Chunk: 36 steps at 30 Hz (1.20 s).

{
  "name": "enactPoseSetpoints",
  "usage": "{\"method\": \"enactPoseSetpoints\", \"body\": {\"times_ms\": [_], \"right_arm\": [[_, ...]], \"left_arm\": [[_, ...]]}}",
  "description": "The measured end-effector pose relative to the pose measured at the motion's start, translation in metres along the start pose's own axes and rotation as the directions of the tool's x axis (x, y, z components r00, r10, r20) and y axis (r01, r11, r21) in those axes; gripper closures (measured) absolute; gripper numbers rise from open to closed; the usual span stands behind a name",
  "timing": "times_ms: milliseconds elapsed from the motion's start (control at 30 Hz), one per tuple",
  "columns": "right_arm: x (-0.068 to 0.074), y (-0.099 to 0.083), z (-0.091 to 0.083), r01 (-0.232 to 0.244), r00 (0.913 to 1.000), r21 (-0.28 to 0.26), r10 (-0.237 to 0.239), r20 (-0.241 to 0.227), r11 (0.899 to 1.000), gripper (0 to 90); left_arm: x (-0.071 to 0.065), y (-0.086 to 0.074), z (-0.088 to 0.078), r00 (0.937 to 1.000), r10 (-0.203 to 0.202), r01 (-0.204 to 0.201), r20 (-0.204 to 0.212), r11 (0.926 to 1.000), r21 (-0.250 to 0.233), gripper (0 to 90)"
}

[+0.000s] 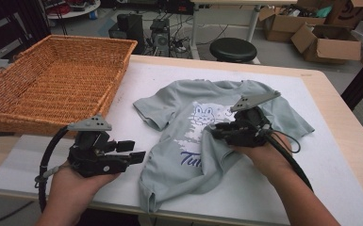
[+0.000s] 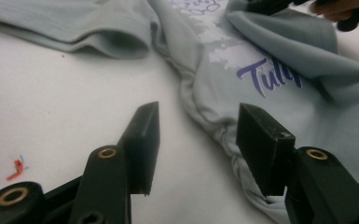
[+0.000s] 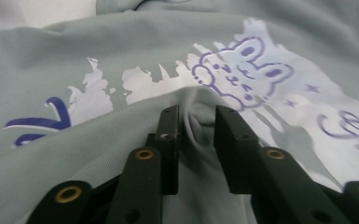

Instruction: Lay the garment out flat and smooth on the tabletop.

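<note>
A grey T-shirt [image 1: 202, 136] is spread mid-table on the white mat [image 1: 28, 169], with bare mat left at its left. The wicker basket [image 1: 52, 84] is cut off at the frame's left edge. The left gripper [image 1: 131, 151] is held released beside the hem. A fold appears loosely caught between the right gripper [image 3: 196, 122]'s parted jaws, though contact cannot be confirmed. "Tul" is legible; later letters are folded under.

surface: light wooden table [image 1: 344, 122] | cover: white mat [image 1: 273, 188] | on mat: pale grey-green printed T-shirt [image 1: 179, 101], woven orange wicker basket [image 1: 52, 84]
</note>
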State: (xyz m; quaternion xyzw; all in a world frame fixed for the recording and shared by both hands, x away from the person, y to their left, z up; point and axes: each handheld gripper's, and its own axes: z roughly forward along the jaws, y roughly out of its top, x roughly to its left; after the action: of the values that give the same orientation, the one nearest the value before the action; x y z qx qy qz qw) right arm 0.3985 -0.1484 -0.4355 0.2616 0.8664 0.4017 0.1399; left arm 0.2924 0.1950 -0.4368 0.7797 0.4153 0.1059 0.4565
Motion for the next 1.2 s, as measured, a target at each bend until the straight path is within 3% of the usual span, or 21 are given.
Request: {"method": "enactPoseSetpoints", "body": {"times_ms": [167, 267, 367, 433, 500, 633, 700, 867, 967, 1067, 1200], "right_arm": [[0.001, -0.012, -0.04, -0.035, 0.9982, -0.081, 0.039, 0.045, 0.996, 67.6], [0.003, -0.019, -0.057, -0.058, 0.9975, -0.113, 0.062, 0.034, 0.992, 67.6], [0.008, -0.024, -0.055, -0.055, 0.9978, -0.084, 0.058, 0.031, 0.995, 66.3], [0.007, -0.03, -0.047, -0.078, 0.9962, -0.057, 0.08, 0.033, 0.995, 66.1], [0.004, -0.037, -0.036, -0.11, 0.993, 0.005, 0.109, 0.044, 0.994, 66.9], [0.002, -0.041, -0.036, -0.12, 0.9921, 0.007, 0.12, 0.038, 0.993, 87.0], [0.003, -0.041, -0.043, -0.109, 0.9928, -0.008, 0.109, 0.049, 0.994, 88.2], [0.007, -0.055, -0.078, -0.121, 0.9878, -0.065, 0.127, 0.09, 0.99, 88.6], [0.017, -0.071, -0.105, -0.117, 0.9825, -0.064, 0.124, 0.139, 0.991, 88.7], [0.029, -0.097, -0.135, -0.127, 0.9718, -0.056, 0.136, 0.193, 0.99, 88.7], [0.043, -0.136, -0.169, -0.178, 0.9531, -0.065, 0.188, 0.237, 0.982, 88.7]], "left_arm": [[-0.004, -0.005, -0.002, 0.9999, -0.011, 0.011, -0.005, 0.9998, -0.016, 49.7], [-0.008, -0.006, -0.004, 0.9999, -0.015, 0.015, -0.007, 0.9997, -0.022, 49.6], [-0.013, -0.007, -0.005, 0.9999, -0.008, 0.007, -0.007, 0.9998, -0.02, 49.6], [-0.016, -0.008, -0.005, 1.0, -0.001, 0.001, -0.008, 0.9999, -0.015, 49.5], [-0.018, -0.009, -0.005, 1.0, -0.001, 0.001, -0.005, 0.9999, -0.012, 49.6], [-0.021, -0.009, -0.004, 1.0, 0.008, -0.008, -0.002, 1.0, 0.005, 49.5], [-0.021, -0.009, -0.005, 1.0, 0.005, -0.005, -0.006, 1.0, 0.004, 49.5], [-0.025, -0.01, -0.008, 1.0, 0.0, 0.0, -0.002, 1.0, 0.004, 48.6], [-0.032, -0.012, -0.012, 1.0, 0.0, 0.0, 0.001, 1.0, 0.002, 47.9], [-0.04, -0.016, -0.016, 1.0, 0.001, -0.001, 0.002, 1.0, 0.0, 47.2], [-0.053, -0.022, -0.02, 1.0, -0.002, 0.002, -0.005, 1.0, -0.004, 46.1]]}}
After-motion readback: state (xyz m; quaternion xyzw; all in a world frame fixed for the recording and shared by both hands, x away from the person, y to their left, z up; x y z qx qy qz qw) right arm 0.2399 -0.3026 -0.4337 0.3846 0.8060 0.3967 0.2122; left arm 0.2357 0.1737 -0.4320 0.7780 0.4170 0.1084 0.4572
